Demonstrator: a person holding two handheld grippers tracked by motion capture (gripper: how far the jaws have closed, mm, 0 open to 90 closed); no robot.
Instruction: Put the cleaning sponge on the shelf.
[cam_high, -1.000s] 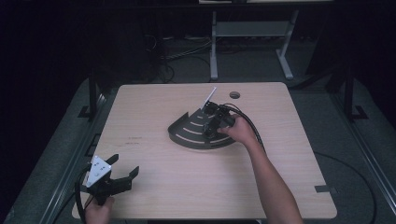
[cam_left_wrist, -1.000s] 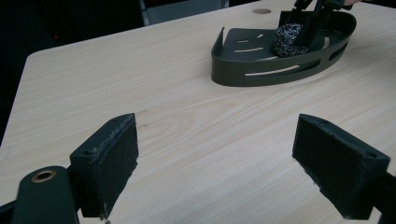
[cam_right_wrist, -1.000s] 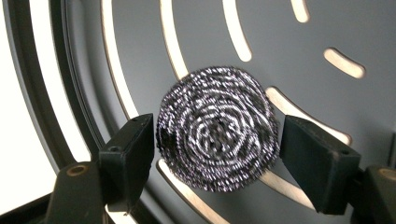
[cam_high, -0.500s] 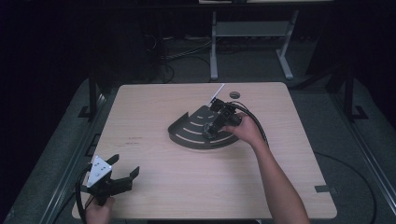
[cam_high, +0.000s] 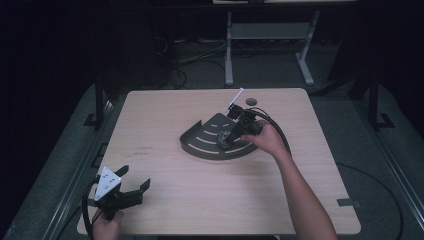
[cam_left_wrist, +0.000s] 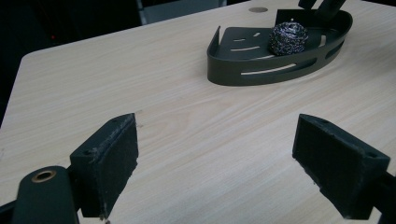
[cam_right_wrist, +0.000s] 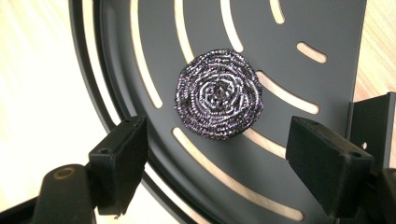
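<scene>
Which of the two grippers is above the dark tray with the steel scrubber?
The right gripper, jaws open above the steel scrubber in the tray. The left gripper waits at the table's near corner.

Round steel-wool scourer (cam_right_wrist: 218, 94) (coiled, silvery) flat in dark slotted tray (cam_right_wrist: 322, 32)

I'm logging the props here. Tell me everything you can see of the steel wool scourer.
The scourer is a round, coiled ball of shiny metal wire, grey with a purplish sheen. It lies on the slotted floor of the dark quarter-round tray, across one curved slot. Nothing grips it: the right tongs hang open above it, pads apart from it.
</scene>
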